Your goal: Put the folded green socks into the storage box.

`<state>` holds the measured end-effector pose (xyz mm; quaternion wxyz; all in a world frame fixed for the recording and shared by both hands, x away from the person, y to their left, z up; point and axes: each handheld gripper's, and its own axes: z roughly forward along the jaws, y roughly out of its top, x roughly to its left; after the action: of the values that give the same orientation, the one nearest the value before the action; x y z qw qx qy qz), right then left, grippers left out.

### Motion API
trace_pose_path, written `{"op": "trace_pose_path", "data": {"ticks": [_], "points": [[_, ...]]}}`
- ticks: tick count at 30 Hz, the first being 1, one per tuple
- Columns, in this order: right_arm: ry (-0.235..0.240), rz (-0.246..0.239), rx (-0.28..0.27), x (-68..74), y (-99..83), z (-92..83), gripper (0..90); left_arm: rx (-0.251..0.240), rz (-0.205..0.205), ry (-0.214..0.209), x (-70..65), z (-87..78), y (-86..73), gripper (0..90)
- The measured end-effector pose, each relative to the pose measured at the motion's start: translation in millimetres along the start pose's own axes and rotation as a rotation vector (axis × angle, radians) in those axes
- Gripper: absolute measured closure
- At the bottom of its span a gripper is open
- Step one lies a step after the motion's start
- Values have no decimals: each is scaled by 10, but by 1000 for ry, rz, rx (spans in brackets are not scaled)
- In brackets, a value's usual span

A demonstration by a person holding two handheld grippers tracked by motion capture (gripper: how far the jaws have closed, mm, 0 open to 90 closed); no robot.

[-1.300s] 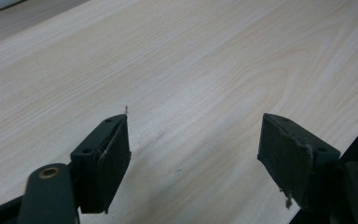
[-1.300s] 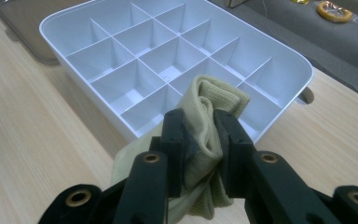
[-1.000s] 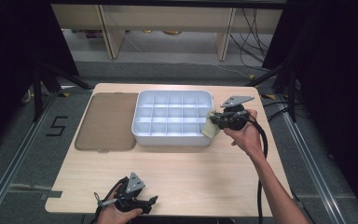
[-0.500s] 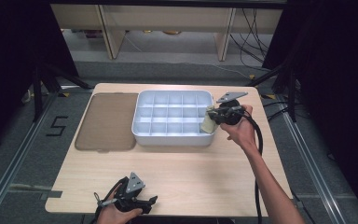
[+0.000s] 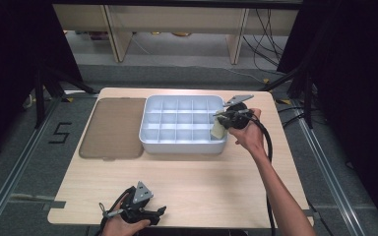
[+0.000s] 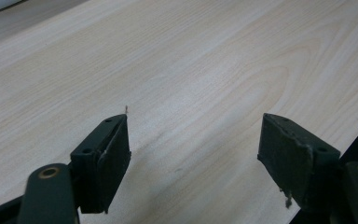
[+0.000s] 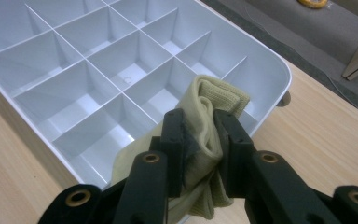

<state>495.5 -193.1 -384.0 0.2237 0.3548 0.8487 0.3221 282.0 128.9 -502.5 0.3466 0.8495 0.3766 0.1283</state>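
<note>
Right gripper pinching a folded sock over the near right corner of the compartment tray; left gripper idle, jaws spread.

Wooden table, light grain. On it a brown flat lid at left, touching or just beside the white tray, which is divided into a grid of empty cells. In the right gripper view the tray sits under the jaws, and the pale yellow-beige sock is squeezed between both black pads, its ribbed cuff sticking out past the tips above the corner cell; can't tell if it touches the tray wall. Right gripper clenched on the sock, hand coming in from the right side. Left gripper low at the near table edge, jaws wide apart with bare wood between them.
</note>
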Motion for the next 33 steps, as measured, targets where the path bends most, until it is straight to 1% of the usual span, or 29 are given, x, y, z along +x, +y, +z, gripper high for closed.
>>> {"op": "trace_pose_path", "data": {"ticks": [1, 2, 3, 5, 6, 7, 8, 9, 10, 11, 12, 13, 14, 17, 19, 21, 22, 25, 26, 29, 30, 31, 32, 33], "points": [[0, 0, 0, 0, 0, 0, 750, 0, -4, -2, -1, 4, -2, 241], [-1, 10, 2, 8, 2, 9, 750, 1, -6, -2, -1, 6, -3, 241], [-5, 2, 3, 6, 1, 23, 750, 1, -6, -4, -1, 8, -4, 241], [-8, 5, 9, 13, 8, 34, 750, 1, -6, -5, -5, 8, -4, 241], [-8, -5, 10, 10, 8, 55, 750, -5, -12, -1, -10, 12, -4, 240], [-8, -5, 10, 10, 8, 55, 750, -11, -19, 0, -16, 17, -5, 240], [-15, -21, 18, 3, 3, 78, 750, 3, -2, -5, -9, 9, -3, 241], [-15, -21, 18, 3, 3, 78, 750, 3, -2, -5, -9, 9, -3, 241], [-14, -4, 25, 16, 2, 86, 749, 1, -3, -4, -11, 10, -3, 241], [-22, -18, 24, 6, -1, 98, 749, 2, -3, -4, -11, 11, -4, 241], [-25, -18, 32, 5, -6, 116, 749, 3, -3, -5, -11, 10, -4, 241], [-20, -5, 34, 14, -6, 121, 749, 2, -4, -5, -10, 11, -5, 240], [-25, -23, 27, 4, -12, 142, 749, 2, -3, -5, -9, 12, -6, 241], [-26, -23, 36, 13, -17, 155, 749, 3, -3, -5, -9, 13, -6, 241], [-36, -45, 39, 12, -29, 179, 748, 3, -3, -5, -12, 12, -4, 241], [-36, -42, 44, 17, -34, 190, 748, 7, -2, -8, -11, 10, -2, 240], [-42, -49, 53, 21, -41, 210, 748, 8, 2, -5, -9, 10, -3, 241], [-42, -45, 53, 23, -52, 229, 748, 10, 3, -9, -8, 10, -3, 241], [-49, -50, 60, 32, -59, 243, 748, 6, 2, -7, -11, 12, -5, 241], [-40, -60, 60, 41, -64, 262, 747, 7, 5, -6, -10, 12, -5, 241], [-40, -60, 53, 49, -70, 281, 747, 10, 24, -3, 1, 8, -1, 241], [-31, -60, 68, 58, -72, 281, 747, 10, 27, -3, 2, 7, 0, 241], [-36, -78, 73, 68, -79, 302, 746, 7, 25, -5, 2, 6, -1, 241], [-36, -78, 73, 68, -79, 302, 746, 5, 19, -5, 2, 7, -1, 241]]}}
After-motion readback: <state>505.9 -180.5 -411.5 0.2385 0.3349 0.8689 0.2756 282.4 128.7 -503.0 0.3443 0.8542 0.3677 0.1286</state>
